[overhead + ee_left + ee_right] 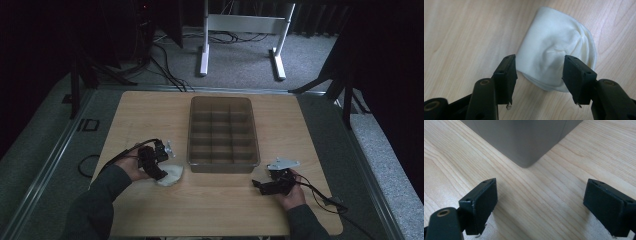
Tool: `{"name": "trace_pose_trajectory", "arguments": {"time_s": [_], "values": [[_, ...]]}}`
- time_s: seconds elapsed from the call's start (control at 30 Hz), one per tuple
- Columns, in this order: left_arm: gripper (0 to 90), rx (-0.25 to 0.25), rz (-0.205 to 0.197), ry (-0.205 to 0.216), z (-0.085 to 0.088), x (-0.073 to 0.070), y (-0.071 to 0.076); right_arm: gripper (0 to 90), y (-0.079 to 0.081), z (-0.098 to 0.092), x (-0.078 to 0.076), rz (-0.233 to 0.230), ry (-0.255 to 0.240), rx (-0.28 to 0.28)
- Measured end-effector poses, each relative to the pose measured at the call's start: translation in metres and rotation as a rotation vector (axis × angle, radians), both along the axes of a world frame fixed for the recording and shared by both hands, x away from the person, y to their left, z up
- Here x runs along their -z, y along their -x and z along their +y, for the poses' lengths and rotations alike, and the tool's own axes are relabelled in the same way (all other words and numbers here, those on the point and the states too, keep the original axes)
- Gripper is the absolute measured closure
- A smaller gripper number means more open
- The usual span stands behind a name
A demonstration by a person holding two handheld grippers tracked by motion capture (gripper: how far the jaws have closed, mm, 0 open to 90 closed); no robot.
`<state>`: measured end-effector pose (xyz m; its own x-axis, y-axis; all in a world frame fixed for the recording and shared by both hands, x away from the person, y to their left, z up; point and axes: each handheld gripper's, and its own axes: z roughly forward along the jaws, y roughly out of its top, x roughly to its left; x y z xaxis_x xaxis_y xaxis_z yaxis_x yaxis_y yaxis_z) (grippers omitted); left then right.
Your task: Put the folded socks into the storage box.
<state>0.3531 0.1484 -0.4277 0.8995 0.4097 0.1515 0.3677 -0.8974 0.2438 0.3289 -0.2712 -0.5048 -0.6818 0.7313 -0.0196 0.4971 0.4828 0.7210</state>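
Note:
A white rolled cloth lies on the wooden table, left of the grey bin's near corner. My left gripper hovers over its near end, pointing down at it. In the left gripper view the cloth sits between and just beyond the two black pads, and the left gripper is open with no pad pressing on the cloth. My right gripper rests near the bin's front right corner. Its jaws stand wide apart over bare wood, so the right gripper is open and holds nothing.
A grey divided bin with several compartments stands in the middle of the table; its corner rises just ahead of the right gripper. Cables trail from both grippers off the table's near side. A white table frame stands on the floor beyond.

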Motion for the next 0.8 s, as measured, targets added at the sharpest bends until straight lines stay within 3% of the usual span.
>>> {"name": "trace_pose_trajectory", "arguments": {"time_s": [0.57,0.8], "values": [[36.3,0.019,0.086,0.006,-0.010,0.023,0.004,11.6,0.000,0.000,0.000,0.000,0.000,0.000],[34.5,-0.007,0.125,0.005,-0.012,0.032,0.001,11.6,0.000,0.000,0.000,0.000,0.000,0.000]]}}
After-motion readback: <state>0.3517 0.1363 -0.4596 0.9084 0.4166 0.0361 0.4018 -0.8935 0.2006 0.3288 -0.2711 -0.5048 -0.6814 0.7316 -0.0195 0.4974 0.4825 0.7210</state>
